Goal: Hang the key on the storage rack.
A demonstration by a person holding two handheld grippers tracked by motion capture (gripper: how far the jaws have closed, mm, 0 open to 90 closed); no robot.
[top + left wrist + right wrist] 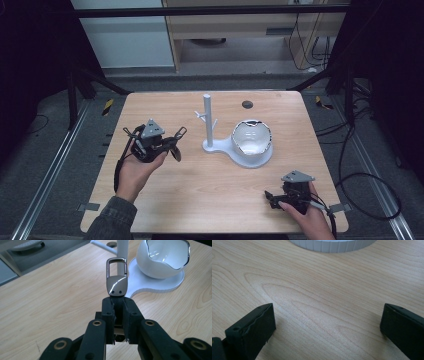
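Note:
My left gripper (118,307) is shut on the black strap of a key clip, and the clip's silver metal clasp (117,277) sticks out past the jaws. In the high view the left gripper (172,149) is held above the table's left half, pointing toward a white stand (207,122) with an upright post and short pegs. The post (122,250) rises just behind the clasp. A glossy white bowl (251,137) sits on the stand's base (235,156). My right gripper (271,198) rests low at the front right. Its jaws stand wide open over bare wood (327,325).
The wooden table (200,190) has a dark round grommet (247,104) near its far edge. The stand's white base rim (332,245) lies just ahead of the right gripper. Cables trail off the table's right side (365,200).

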